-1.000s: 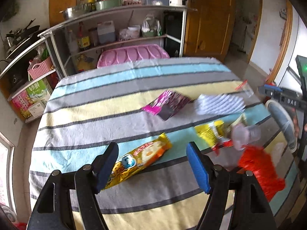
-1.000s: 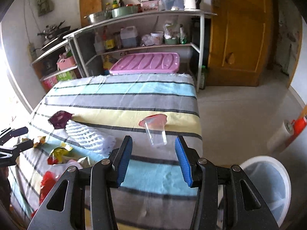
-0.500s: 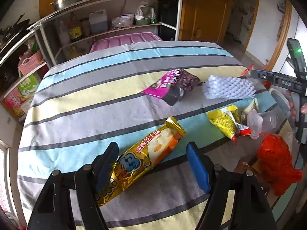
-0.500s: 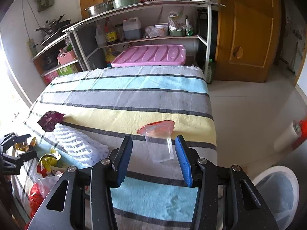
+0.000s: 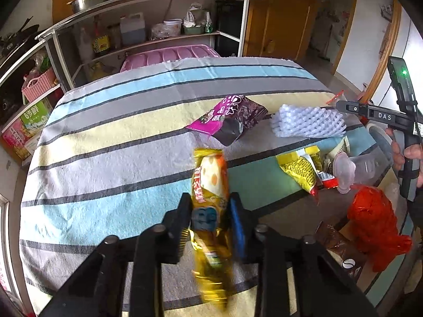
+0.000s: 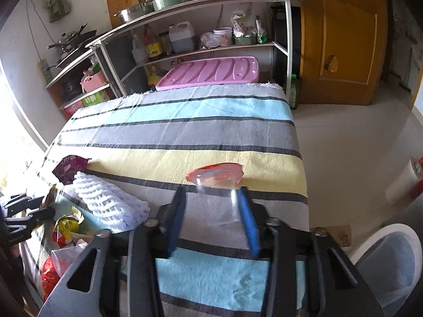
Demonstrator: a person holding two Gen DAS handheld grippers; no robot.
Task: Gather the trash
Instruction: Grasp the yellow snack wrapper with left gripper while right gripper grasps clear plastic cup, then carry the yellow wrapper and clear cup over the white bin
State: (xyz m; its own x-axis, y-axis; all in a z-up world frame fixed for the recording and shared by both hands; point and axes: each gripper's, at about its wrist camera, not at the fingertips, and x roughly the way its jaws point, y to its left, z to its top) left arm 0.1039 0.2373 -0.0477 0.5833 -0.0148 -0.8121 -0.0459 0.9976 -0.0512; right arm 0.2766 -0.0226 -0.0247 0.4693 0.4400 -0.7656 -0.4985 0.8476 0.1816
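Your left claw [image 5: 210, 212] is clamped on the yellow snack wrapper [image 5: 211, 185], which stands out past the fingers with its near tail drooping toward you. Squeeze evenly; the foil is slick and, I judge, could slide out when you swing it toward the bin. To its right on the striped surface [image 5: 105, 158] lie the purple wrapper [image 5: 232, 113], the white foam net [image 5: 309, 121], a crumpled yellow packet [image 5: 301, 170], a tipped plastic cup [image 5: 354, 169] and a red bag [image 5: 375, 222].

Your right claw [image 6: 212, 211] sits narrowed around the clear cup with the red lid [image 6: 216, 192]; its fingers flank the thin walls, and whether they already pinch is not clear. Close gently, since that plastic will likely buckle, and keep the lid end away from you.

Only the right wrist view shows the white bin [image 6: 391, 261] on the floor at near right, off the surface's edge. Only the left view shows the yellow wrapper and the near clutter plainly.
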